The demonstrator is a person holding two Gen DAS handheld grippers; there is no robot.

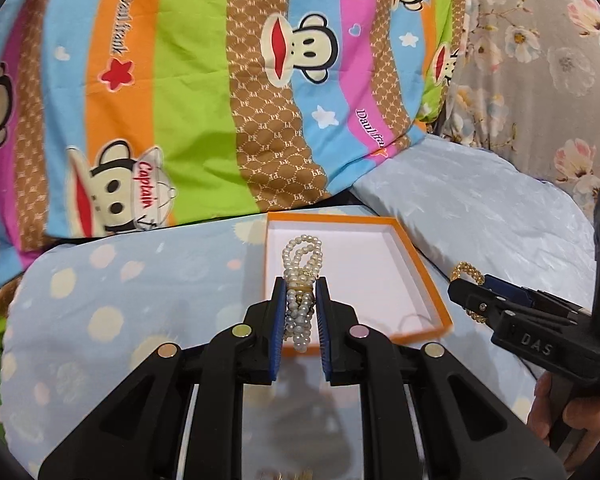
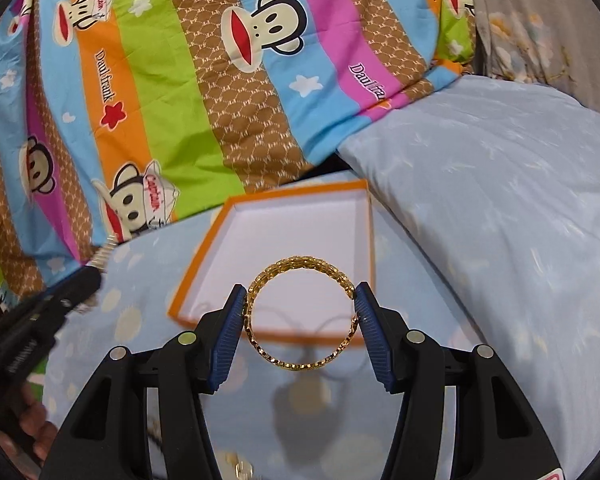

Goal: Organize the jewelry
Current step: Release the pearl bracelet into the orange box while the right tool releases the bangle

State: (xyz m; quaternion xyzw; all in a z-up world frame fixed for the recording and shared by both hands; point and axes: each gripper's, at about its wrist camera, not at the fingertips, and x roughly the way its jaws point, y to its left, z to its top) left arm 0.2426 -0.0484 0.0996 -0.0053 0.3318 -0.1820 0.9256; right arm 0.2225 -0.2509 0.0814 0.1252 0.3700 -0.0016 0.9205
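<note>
Pearl bracelet [image 1: 300,304] pinched in nearly-closed left gripper [image 1: 301,300], gold bangle [image 2: 302,314] spanned across half-open right gripper [image 2: 301,312], both poised above orange box [image 1: 416,256], likely for drop-in.

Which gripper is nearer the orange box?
Left. The left gripper holds the pearl bracelet over the orange box; the right gripper, gripping the gold bangle, sits beside its edge.

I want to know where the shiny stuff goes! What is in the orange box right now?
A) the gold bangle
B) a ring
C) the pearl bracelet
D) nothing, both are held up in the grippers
D: the orange box shows only its bare white inside, while the left gripper clamps the pearl bracelet and the right gripper clamps the gold bangle.
</note>
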